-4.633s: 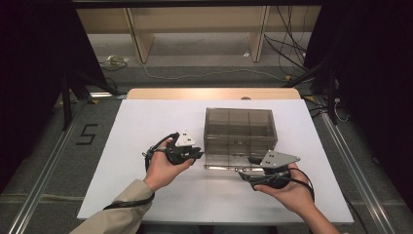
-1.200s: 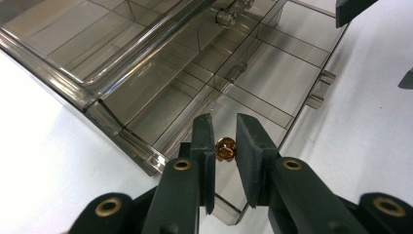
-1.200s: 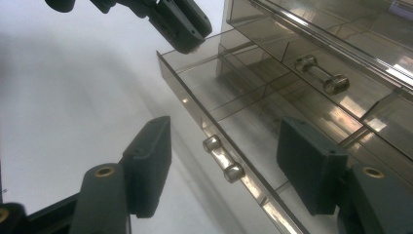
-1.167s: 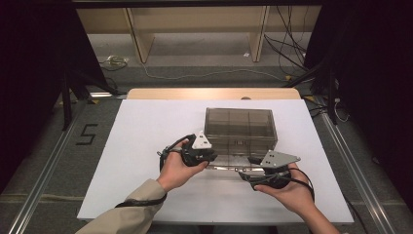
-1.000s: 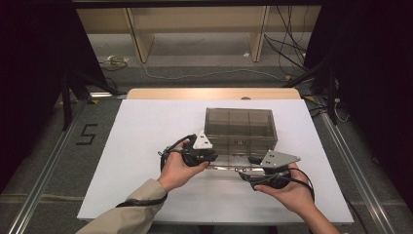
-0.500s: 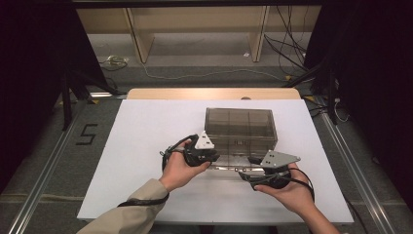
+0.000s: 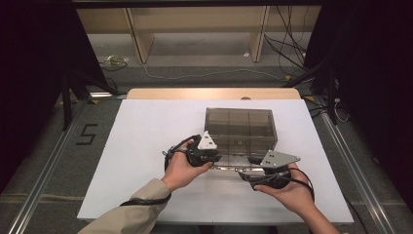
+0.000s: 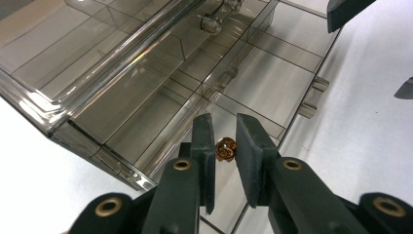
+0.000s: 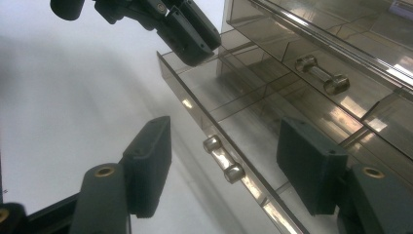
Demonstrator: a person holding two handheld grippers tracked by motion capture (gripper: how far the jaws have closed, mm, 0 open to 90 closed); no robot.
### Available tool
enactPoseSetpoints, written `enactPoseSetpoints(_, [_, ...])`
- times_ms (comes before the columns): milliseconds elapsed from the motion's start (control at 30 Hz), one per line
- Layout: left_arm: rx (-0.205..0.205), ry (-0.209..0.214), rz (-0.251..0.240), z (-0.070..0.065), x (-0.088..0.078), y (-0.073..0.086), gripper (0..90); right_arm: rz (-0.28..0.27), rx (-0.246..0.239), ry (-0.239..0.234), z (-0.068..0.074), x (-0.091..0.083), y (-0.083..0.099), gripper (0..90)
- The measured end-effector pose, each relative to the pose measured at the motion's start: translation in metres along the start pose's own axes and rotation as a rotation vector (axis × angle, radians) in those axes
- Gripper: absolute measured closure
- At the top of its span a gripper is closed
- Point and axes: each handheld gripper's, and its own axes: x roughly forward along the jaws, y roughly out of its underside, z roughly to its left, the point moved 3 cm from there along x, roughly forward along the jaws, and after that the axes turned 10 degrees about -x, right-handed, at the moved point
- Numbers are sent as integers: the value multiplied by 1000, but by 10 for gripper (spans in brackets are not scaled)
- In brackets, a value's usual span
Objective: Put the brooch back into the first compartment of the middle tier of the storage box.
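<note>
A smoky clear drawer box (image 7: pixel 239 126) stands mid-table with its lowest drawer (image 7: pixel 229 165) pulled out toward me. My left gripper (image 7: pixel 214 157) hangs over the drawer's left end. In the left gripper view its jaws (image 8: pixel 225 146) are shut on a small amber bead (image 8: pixel 226 148) above a drawer compartment (image 8: pixel 146 122). My right gripper (image 7: pixel 246 171) is at the drawer's front, open. In the right gripper view its pads (image 9: pixel 146 165) stand wide on either side of the drawer front, with the clear bar handle (image 9: pixel 224 159) between them, untouched. The left gripper (image 9: pixel 192 36) shows beyond.
The white table sheet (image 7: pixel 146 131) has bare room left of the box and along the front edge. A wooden strip (image 7: pixel 214 93) borders the far edge. Metal rails (image 7: pixel 44 185) run down both sides, and cables lie on the floor behind.
My left gripper has moved right from beside the box to over the open drawer's left end. In the last second it is nearly still. The right gripper has stayed put.
</note>
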Motion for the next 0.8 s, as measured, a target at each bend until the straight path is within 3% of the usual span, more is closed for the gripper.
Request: enactPoseSetpoints(800, [19,6,8,-5,8,-5,783,-2,-1,3,0,0,0,385])
